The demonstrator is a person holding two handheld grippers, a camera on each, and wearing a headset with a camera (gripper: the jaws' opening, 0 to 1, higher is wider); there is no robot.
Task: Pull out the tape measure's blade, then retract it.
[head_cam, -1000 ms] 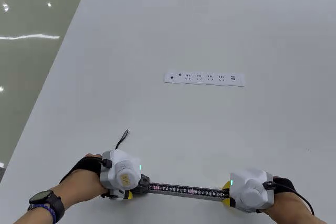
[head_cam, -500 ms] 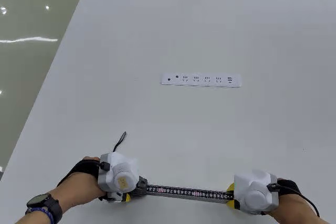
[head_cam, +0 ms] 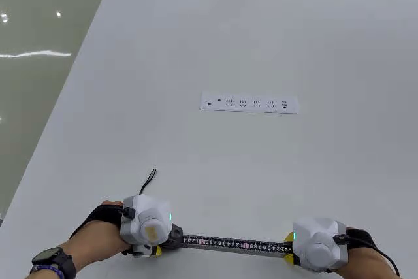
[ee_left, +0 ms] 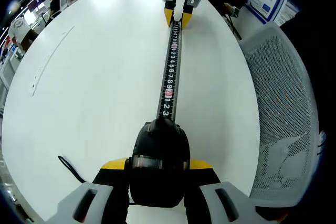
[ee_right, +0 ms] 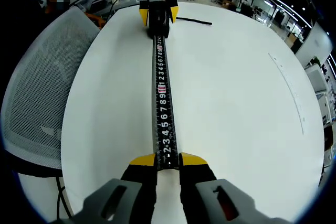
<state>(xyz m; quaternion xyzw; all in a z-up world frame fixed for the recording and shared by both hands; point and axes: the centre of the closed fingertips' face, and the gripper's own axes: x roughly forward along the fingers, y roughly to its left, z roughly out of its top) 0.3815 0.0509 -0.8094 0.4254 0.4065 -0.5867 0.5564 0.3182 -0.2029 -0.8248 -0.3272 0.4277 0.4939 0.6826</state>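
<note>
- Blade (head_cam: pixel 235 244) is pulled out straight between the two tongs, by the near edge of the white desk (head_cam: pixel 261 44).
- The left tongs (ee_left: pixel 159 165) are clamped on the black tape measure case (ee_left: pixel 159 145).
- The right tongs (ee_right: pixel 167 161) pinch the blade's end.
- A thin black strap (head_cam: pixel 151 178) lies on the desk beside the left tongs.
- A power strip (head_cam: pixel 248 104) lies well apart, mid-desk.

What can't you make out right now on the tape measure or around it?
End hook of the blade: right gripper view, covered by pads of the right gripper.
Sides of the tape measure case: left gripper view, hidden by the left gripper.
Switch position on the power strip: head view, too small.
</note>
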